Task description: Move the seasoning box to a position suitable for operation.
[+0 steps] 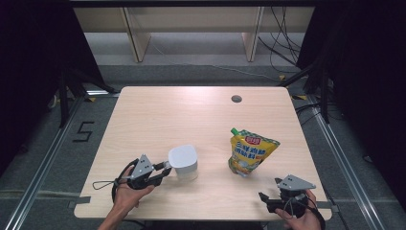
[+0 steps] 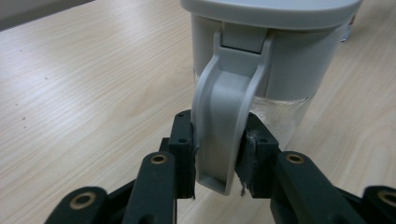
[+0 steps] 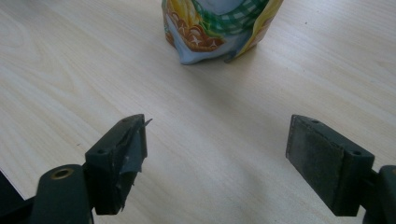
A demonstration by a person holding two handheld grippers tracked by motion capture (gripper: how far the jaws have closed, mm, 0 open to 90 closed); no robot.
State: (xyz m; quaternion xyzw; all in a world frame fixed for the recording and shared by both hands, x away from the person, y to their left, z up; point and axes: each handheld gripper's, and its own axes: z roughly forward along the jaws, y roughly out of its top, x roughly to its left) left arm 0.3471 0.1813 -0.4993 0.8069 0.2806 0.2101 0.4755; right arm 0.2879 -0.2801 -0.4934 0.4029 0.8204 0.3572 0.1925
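Looking down from high view: your left tool [image 1: 163, 171] clamped on handle of grey-lidded jug [image 1: 183, 162], front-left of counter [image 1: 158, 110], near front edge. Yellow pouch [image 1: 249, 152] stands well apart to right; bare wood between and behind. Your right tool [image 1: 268, 197] at front-right corner, close to edge.

Left gripper view: pads [image 2: 184, 140] press both sides of handle [image 2: 224, 130]; open counter to left.

Right gripper view: your jaws spread wide, nothing between; pouch [image 3: 215, 28] ahead, clear wood before it.

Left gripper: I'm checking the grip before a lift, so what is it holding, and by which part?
The left gripper clamps the grey jug by its handle, near the handle's lower end.
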